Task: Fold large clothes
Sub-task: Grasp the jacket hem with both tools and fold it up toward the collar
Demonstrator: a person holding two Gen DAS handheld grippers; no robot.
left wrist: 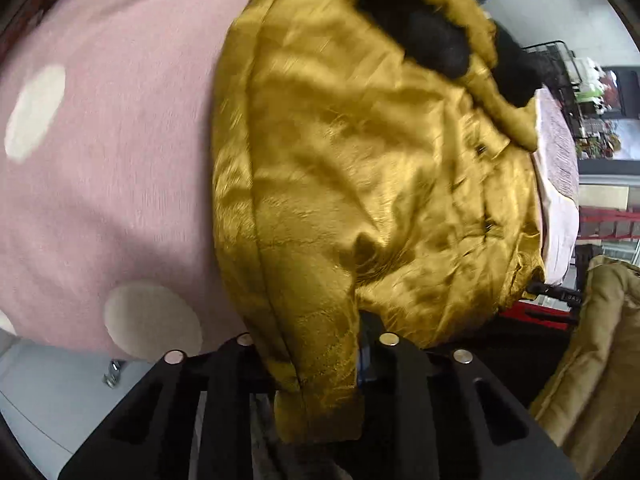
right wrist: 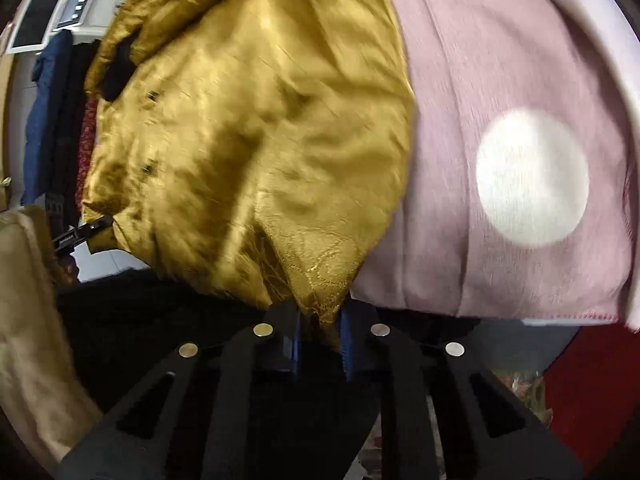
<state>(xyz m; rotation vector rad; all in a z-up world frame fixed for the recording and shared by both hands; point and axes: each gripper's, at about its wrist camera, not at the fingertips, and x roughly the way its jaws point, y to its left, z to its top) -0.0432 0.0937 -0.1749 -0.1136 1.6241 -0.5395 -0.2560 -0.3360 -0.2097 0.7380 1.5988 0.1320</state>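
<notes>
Gold satin garment (left wrist: 360, 184) pinched btwn both claws, L (left wrist: 316, 360) & R (right wrist: 320, 324).

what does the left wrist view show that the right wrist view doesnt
Only the left wrist view shows the left gripper clamped on the gold garment, several white dots on the pink blanket, and a dark shelving rack.

Only the right wrist view shows the right gripper pinching a garment edge, white appliances and hanging dark clothes.

Both share the garment lying on the blanket, its black lining, and a tan cushion.
</notes>
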